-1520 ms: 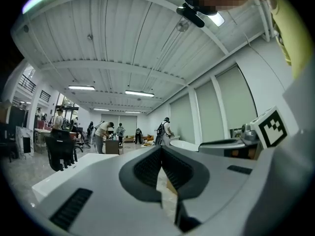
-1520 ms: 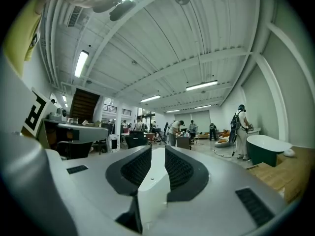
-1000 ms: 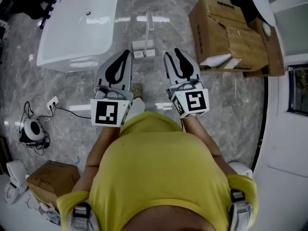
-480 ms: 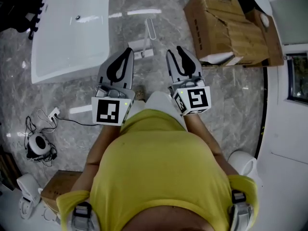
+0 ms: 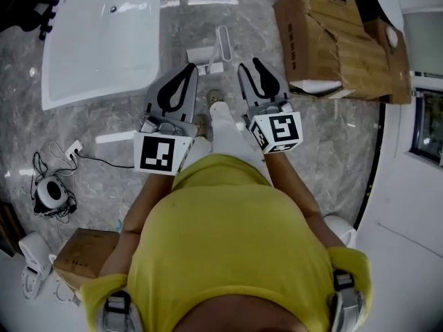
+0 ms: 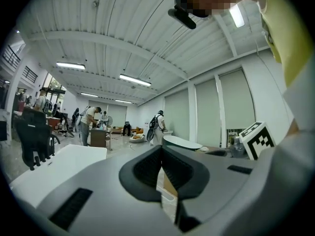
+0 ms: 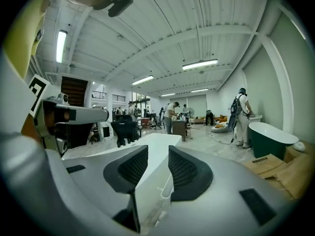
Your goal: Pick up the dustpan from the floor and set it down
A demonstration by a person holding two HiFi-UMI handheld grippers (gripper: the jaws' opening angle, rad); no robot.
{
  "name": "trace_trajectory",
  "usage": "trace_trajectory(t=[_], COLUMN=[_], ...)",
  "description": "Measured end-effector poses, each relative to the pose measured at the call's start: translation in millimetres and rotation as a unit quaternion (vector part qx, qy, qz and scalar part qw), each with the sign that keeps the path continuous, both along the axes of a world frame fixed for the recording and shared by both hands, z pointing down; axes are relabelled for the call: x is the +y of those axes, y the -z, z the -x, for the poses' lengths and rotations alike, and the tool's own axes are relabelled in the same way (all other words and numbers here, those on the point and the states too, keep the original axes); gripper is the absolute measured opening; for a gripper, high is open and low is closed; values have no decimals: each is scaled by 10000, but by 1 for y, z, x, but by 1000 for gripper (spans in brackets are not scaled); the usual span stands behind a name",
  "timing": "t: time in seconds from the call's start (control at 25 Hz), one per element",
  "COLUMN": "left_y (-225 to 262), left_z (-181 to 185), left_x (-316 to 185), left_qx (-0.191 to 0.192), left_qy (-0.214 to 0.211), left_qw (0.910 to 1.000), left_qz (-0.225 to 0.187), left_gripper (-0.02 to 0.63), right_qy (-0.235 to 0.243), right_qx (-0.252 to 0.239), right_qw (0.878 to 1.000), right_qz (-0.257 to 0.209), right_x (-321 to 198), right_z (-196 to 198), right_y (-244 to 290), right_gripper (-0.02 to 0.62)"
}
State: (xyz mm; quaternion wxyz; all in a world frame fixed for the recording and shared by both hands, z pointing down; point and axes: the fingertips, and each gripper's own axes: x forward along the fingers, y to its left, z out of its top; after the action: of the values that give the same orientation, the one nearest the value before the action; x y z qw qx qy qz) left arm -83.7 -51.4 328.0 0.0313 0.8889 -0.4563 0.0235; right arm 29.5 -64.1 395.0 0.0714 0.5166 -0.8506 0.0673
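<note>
The white dustpan (image 5: 220, 48) stands on the grey marble floor with its long handle upright, in the head view. It is just beyond and between the tips of both grippers, touching neither. My left gripper (image 5: 190, 68) is held level at its left, and its tips meet with nothing in them (image 6: 160, 150). To the dustpan's right, my right gripper (image 5: 250, 64) is open. Its jaws have just opened a little further, and only a narrow empty gap shows between the pads (image 7: 157, 149).
A white bathtub (image 5: 104, 40) lies at the far left. Torn cardboard boxes (image 5: 332, 40) stand at the far right. The person's leg and shoe (image 5: 216, 102) reach forward between the grippers. A cable, a round device (image 5: 48, 192) and a small box (image 5: 79, 251) lie behind at the left.
Both grippers have moved forward and down towards the dustpan. The person has stepped forward, and a leg and shoe now show between the grippers.
</note>
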Motion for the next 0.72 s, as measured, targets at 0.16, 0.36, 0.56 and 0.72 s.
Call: trace_trajectory(t=[0.16, 0.36, 0.56, 0.72], left_y=[-6, -15, -27, -35], left_z=[-6, -16, -26, -30], left_x=[-23, -58, -84, -98], left_qx=[-48, 11, -134, -250], left_qy=[94, 353, 612, 854], left_qw=[9999, 9991, 9975, 9951], left_qz=[43, 222, 330, 424], left_gripper=[2, 2, 2, 2], right_qy=[378, 841, 1279, 1592], right_qx=[7, 12, -37, -237], right_qw=[9991, 9955, 9879, 9783], right_qz=[187, 439, 882, 1303], right_x=[-26, -60, -85, -99], right_z=[2, -2, -5, -3], right_y=[-21, -49, -83, -105], right_gripper=[146, 160, 178, 190])
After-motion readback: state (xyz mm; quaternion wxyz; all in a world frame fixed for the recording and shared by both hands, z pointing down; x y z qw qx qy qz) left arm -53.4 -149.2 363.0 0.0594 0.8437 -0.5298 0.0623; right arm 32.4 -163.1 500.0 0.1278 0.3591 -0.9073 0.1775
